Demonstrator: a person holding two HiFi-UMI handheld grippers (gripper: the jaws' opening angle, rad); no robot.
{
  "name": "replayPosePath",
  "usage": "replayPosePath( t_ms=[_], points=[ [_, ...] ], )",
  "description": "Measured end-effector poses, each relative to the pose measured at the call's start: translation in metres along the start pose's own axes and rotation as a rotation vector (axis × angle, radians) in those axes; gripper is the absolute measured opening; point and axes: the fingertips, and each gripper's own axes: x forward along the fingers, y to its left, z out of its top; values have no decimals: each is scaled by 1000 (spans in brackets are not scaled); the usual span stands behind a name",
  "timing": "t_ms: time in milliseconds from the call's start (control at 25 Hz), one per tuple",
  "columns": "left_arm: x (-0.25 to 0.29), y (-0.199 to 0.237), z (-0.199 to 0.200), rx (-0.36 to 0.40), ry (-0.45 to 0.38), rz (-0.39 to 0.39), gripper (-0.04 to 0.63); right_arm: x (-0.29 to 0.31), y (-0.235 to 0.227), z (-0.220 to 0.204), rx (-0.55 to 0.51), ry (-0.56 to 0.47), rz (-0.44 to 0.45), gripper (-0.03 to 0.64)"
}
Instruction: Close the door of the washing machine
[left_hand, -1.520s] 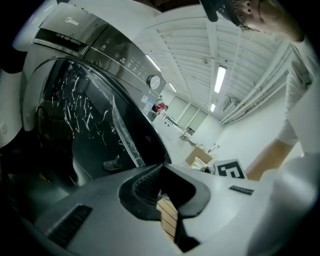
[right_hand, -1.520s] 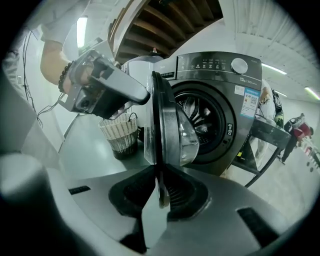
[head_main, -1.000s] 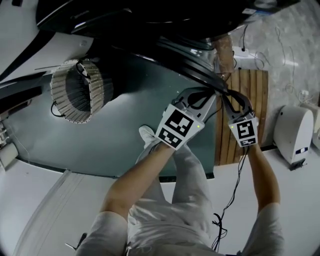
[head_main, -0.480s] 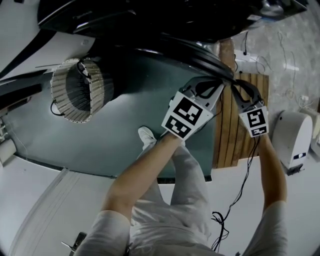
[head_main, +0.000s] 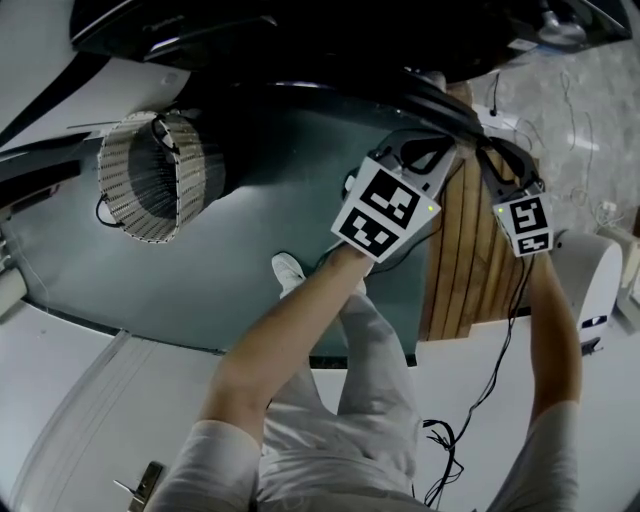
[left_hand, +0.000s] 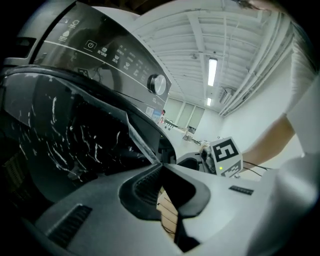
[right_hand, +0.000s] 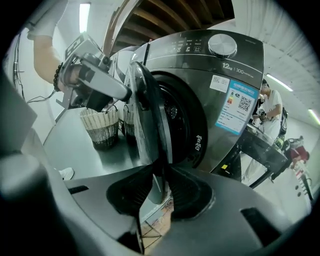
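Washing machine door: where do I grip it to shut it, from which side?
Likely its free rim, approached edge-on from in front of the washing machine: the door stands ajar, so that thin rim is exposed, both faces reachable.

The washer (right_hand: 210, 65) is dark graphite grey, with a silver knob (right_hand: 222, 44) and a blue-and-white sticker (right_hand: 237, 106). Its door (right_hand: 147, 125) is smoky glass in a black rim. At far left the basket (head_main: 150, 178) is pale woven wicker on a dull teal floor (head_main: 260, 220). The left claw (left_hand: 161, 167) and right claw (right_hand: 159, 182) are light grey with black ribbed pads. Their cubes (head_main: 387, 208) carry black-and-white squares. At right, the slats (head_main: 460, 260) are brown wood.
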Motion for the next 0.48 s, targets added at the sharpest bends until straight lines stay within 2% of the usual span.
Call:
replayPosePath(
  t_ms=[240,480],
  points=[
    [4,9,13,16,-15,2,3,11,-26,8,2,-11,-51,114],
    [-2,15,8,4,-16,11,3,24,-50,17,12,-27,-118,114]
  ],
)
